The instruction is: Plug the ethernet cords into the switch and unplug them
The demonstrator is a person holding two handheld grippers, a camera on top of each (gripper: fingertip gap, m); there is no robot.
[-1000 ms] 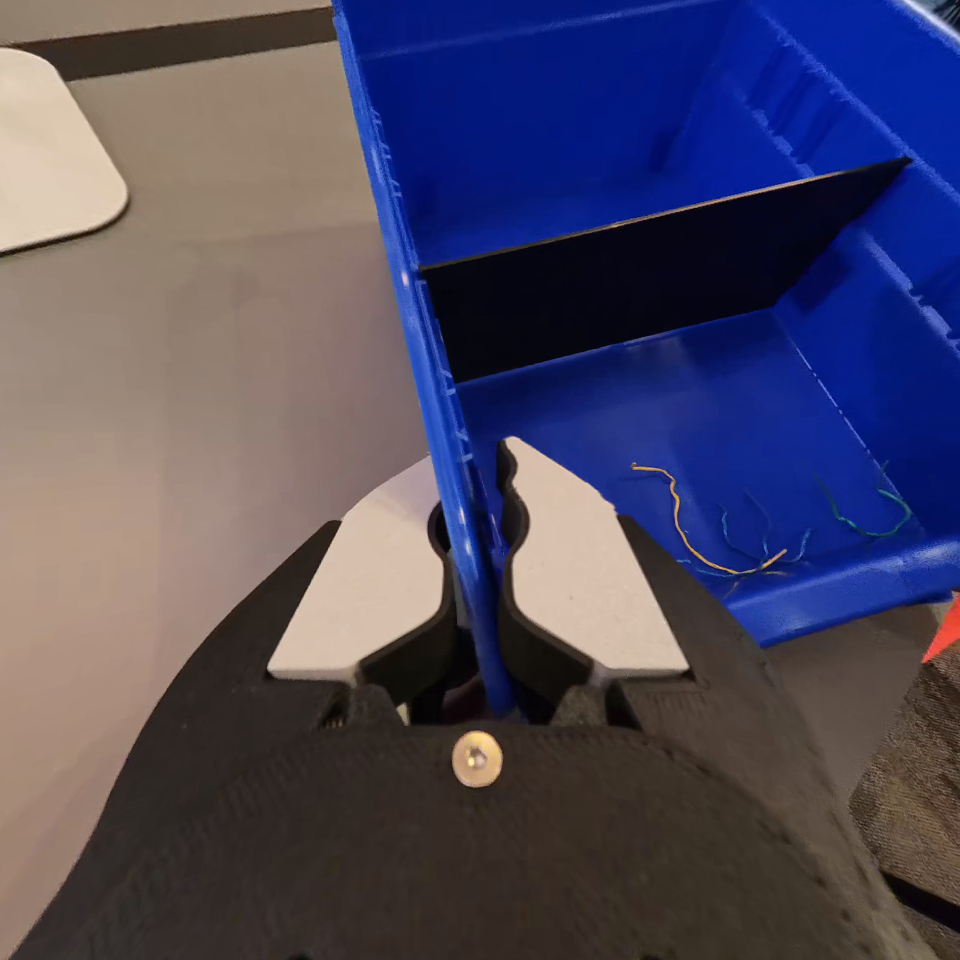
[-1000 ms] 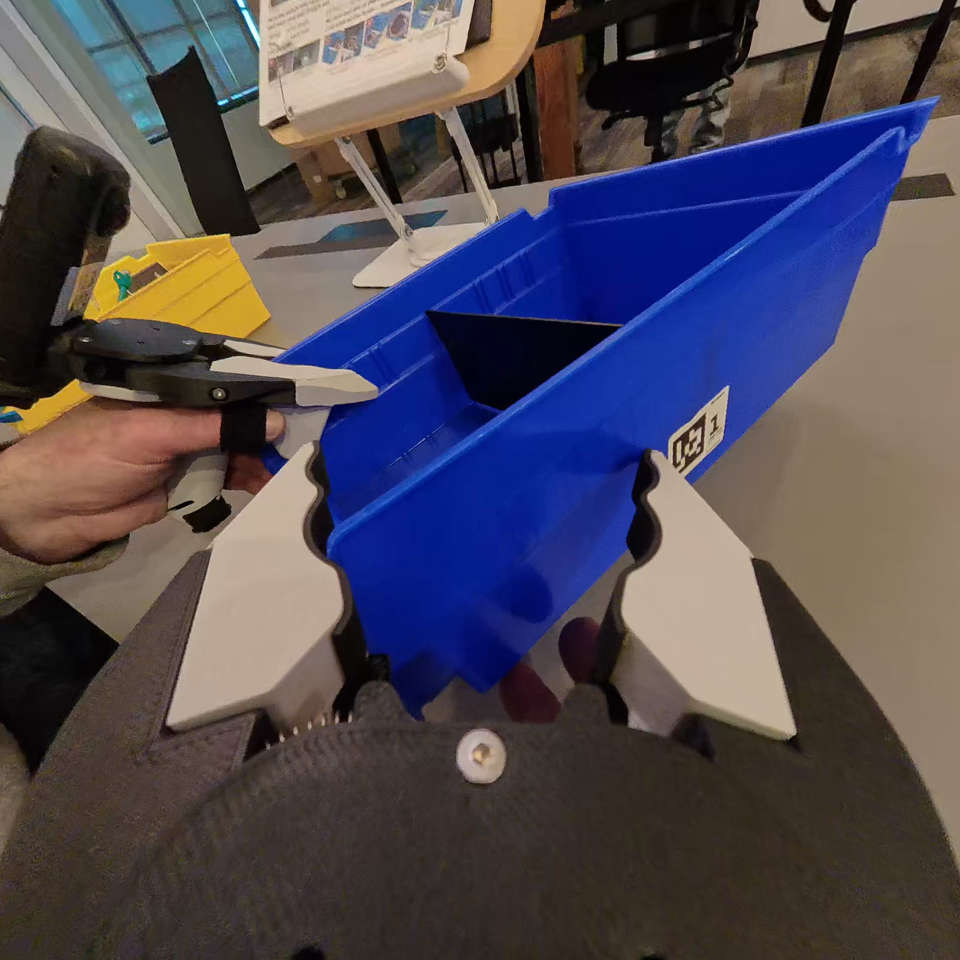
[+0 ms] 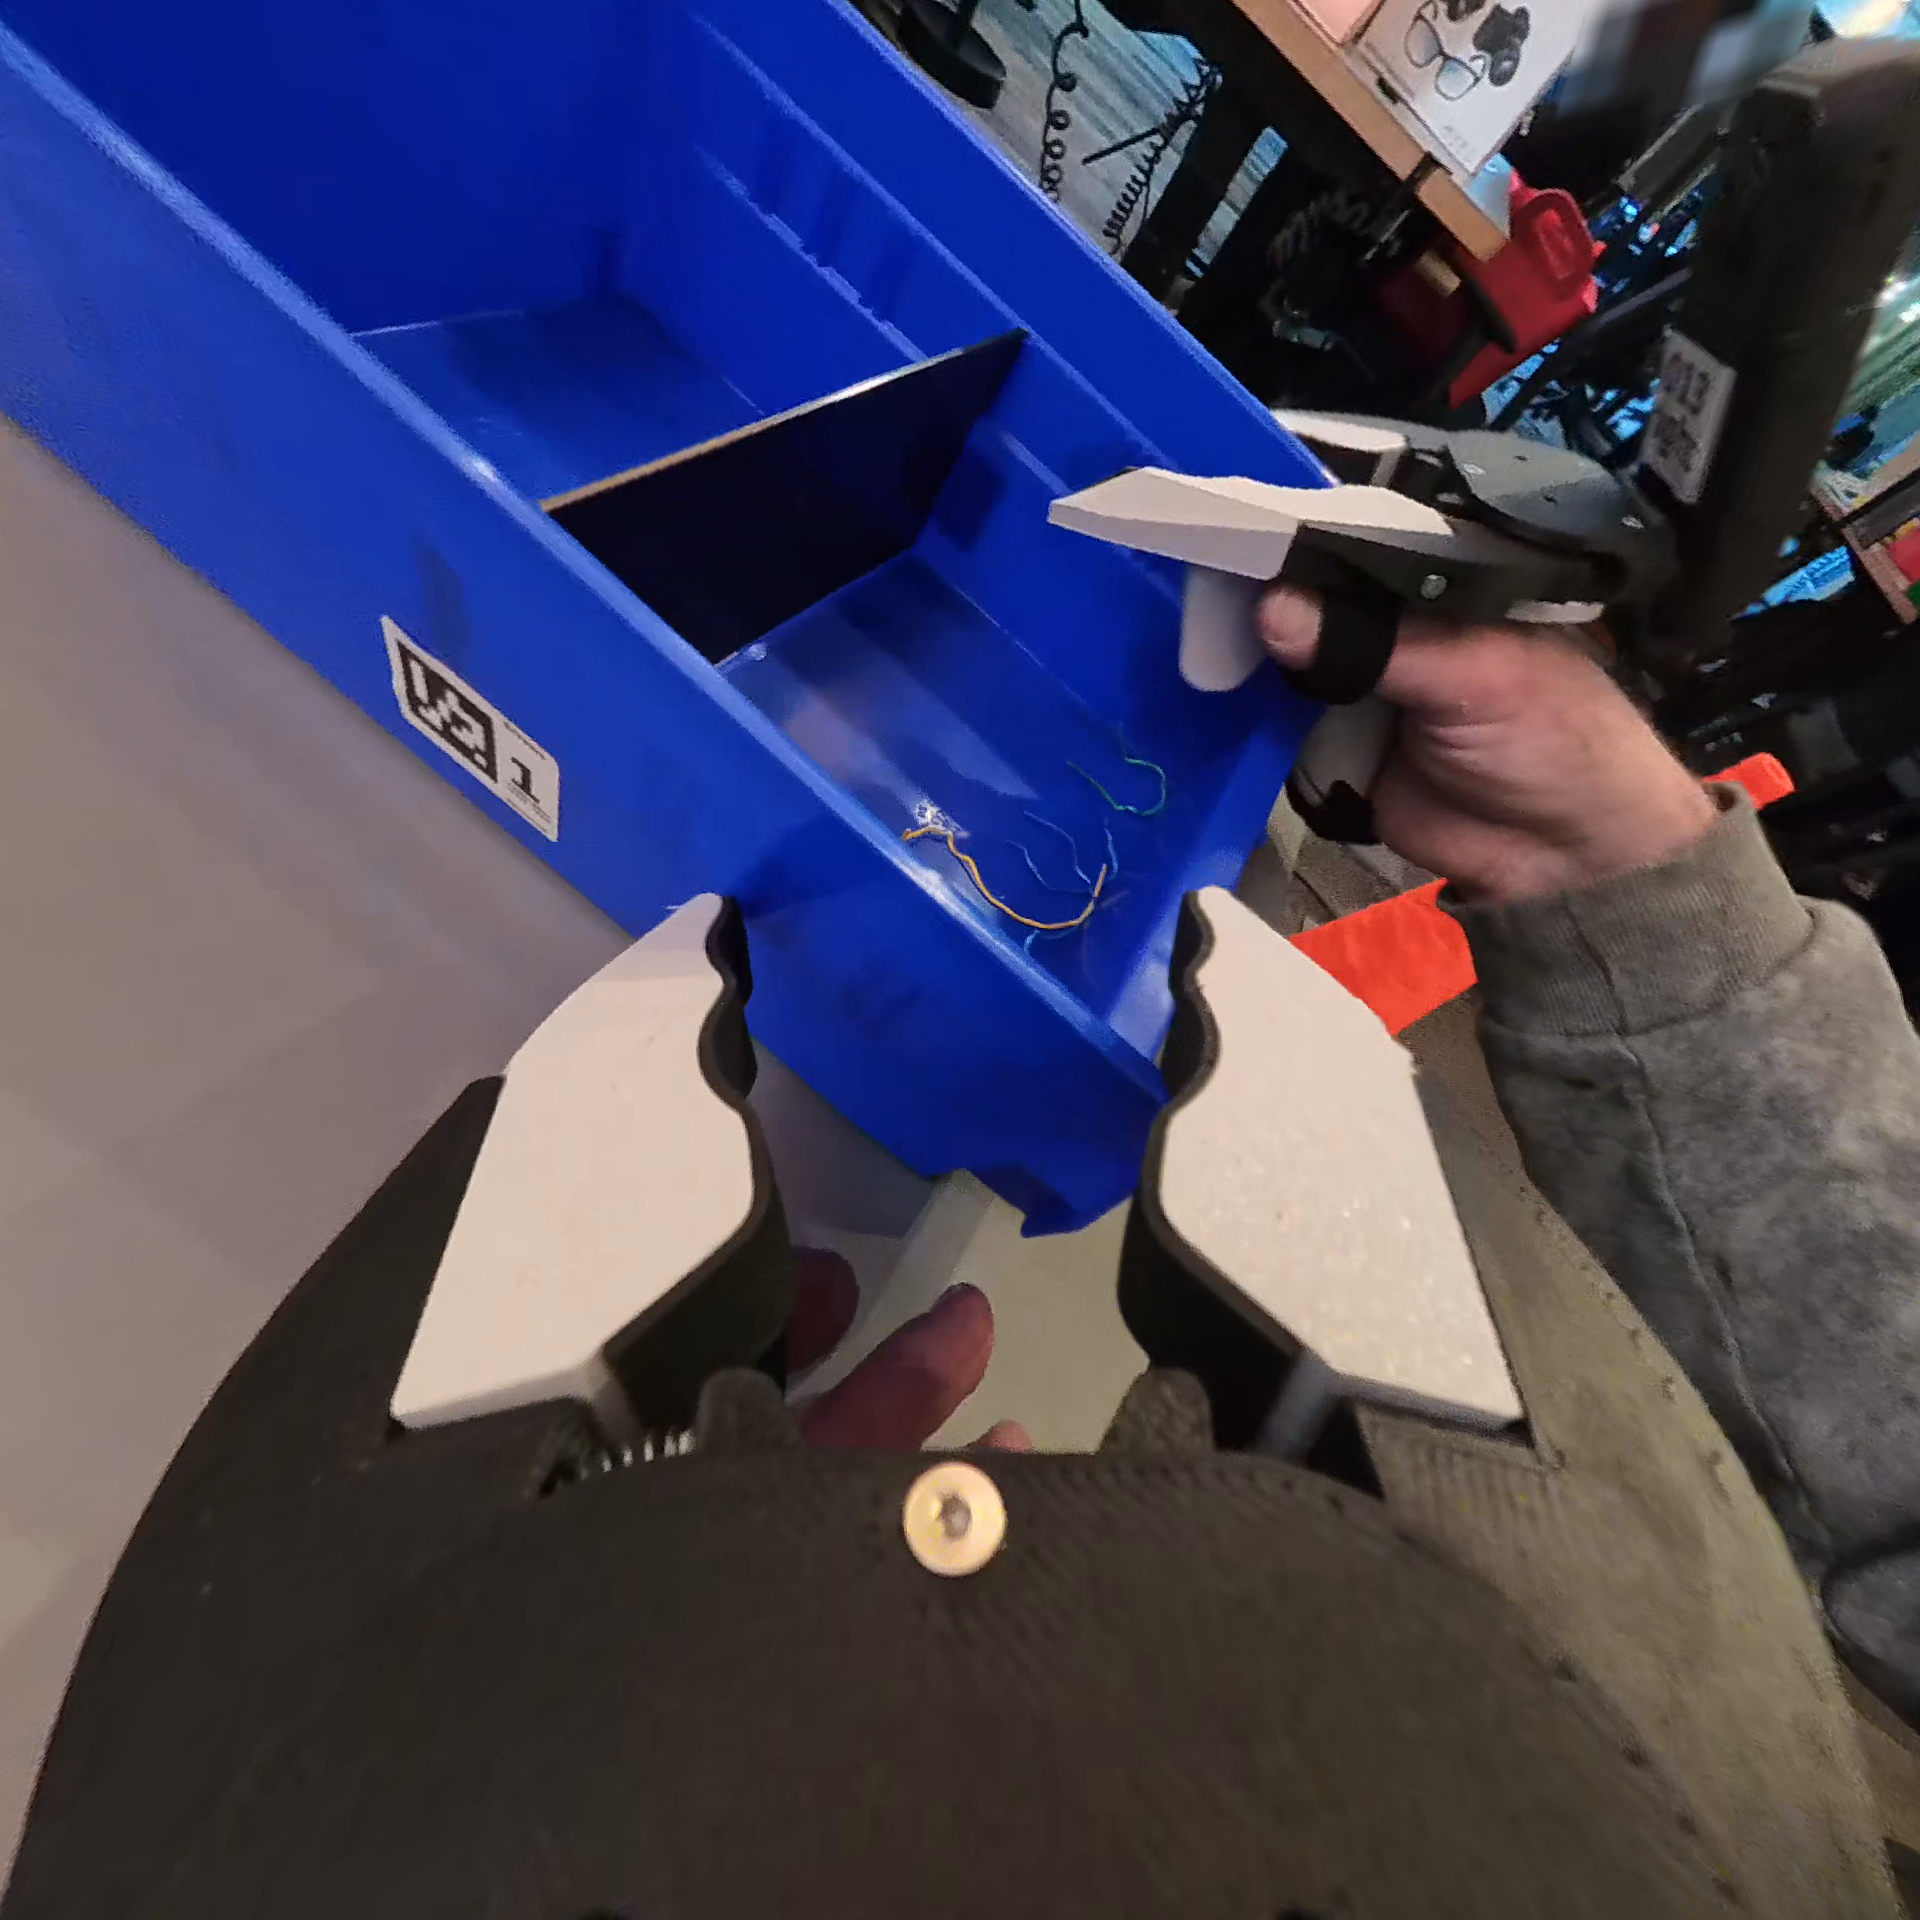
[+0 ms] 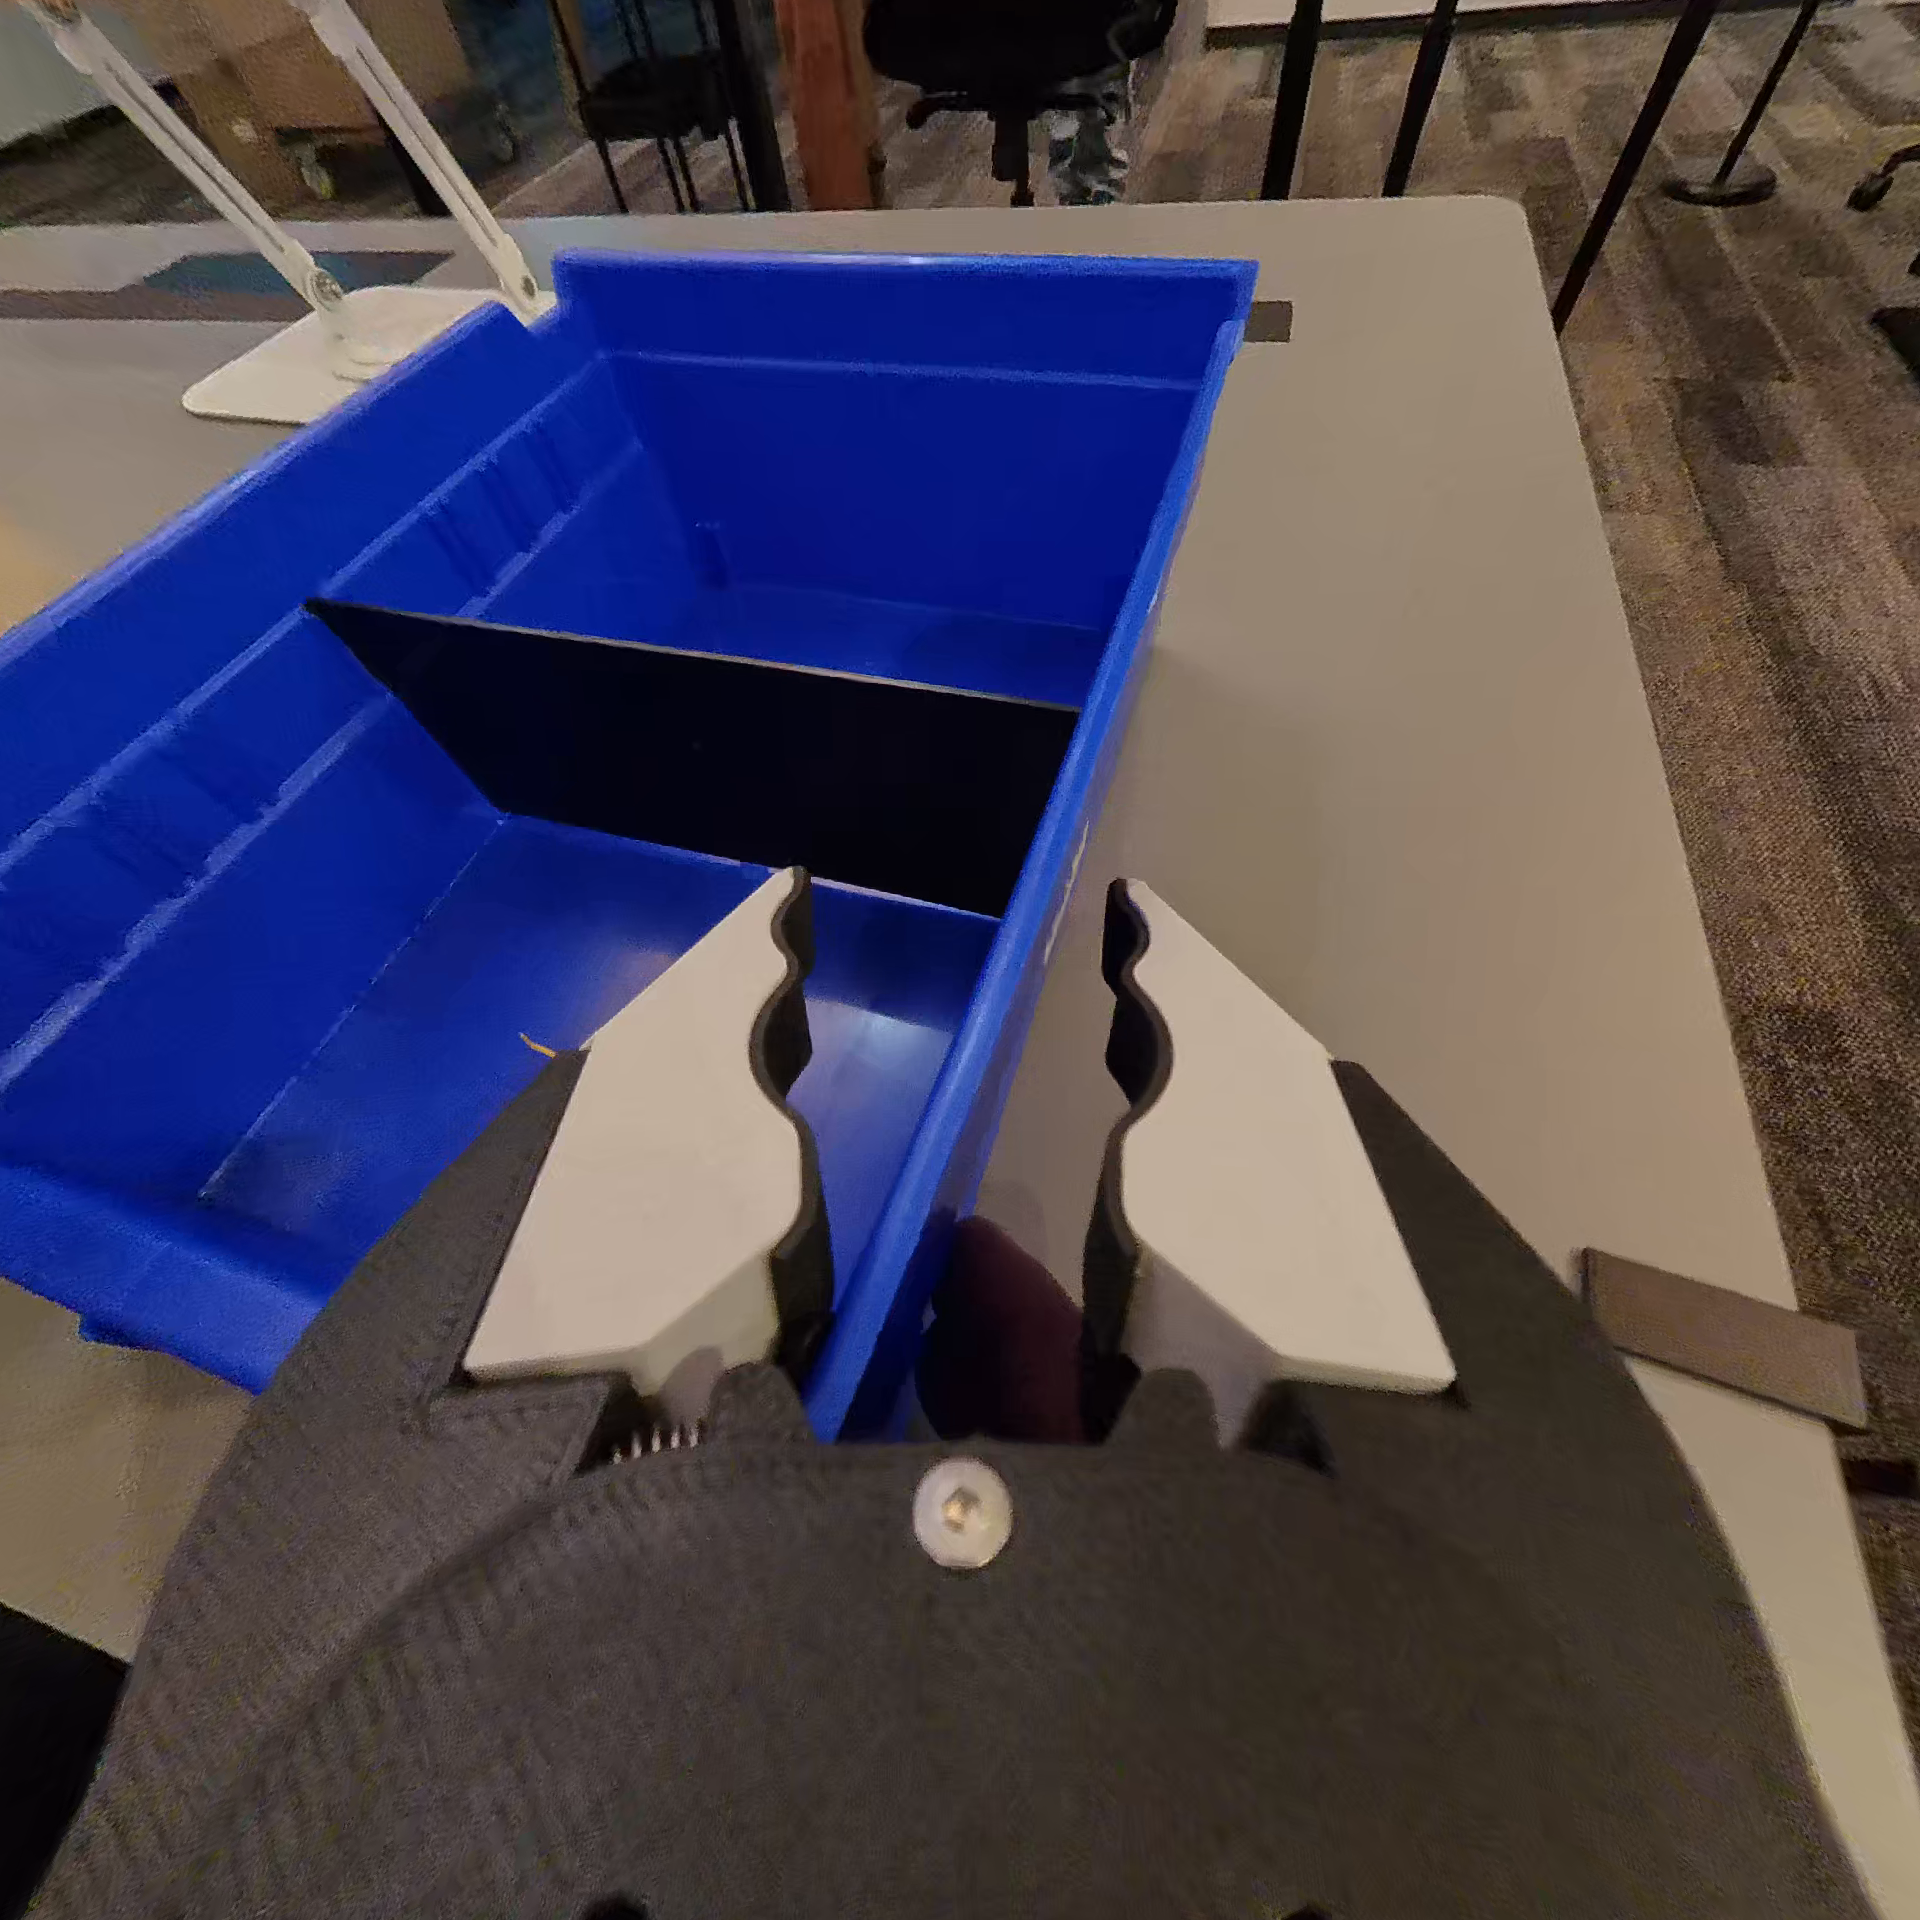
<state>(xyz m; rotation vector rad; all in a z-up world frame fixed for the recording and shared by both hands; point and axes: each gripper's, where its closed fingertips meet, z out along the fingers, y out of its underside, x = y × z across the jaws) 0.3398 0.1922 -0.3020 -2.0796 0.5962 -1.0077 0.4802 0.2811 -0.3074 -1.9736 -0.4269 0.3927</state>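
My left gripper gapes around the blue bin's near corner, holding nothing; my right gripper straddles its side wall, jaws apart. No switch or cords visible. Closing carelessly could tip the bin off the surface.

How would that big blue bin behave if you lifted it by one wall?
The blue bin is probably light: it holds only thin wire scraps. Its moulded plastic walls look fairly stiff. Being long, it would likely tilt if gripped at one end.
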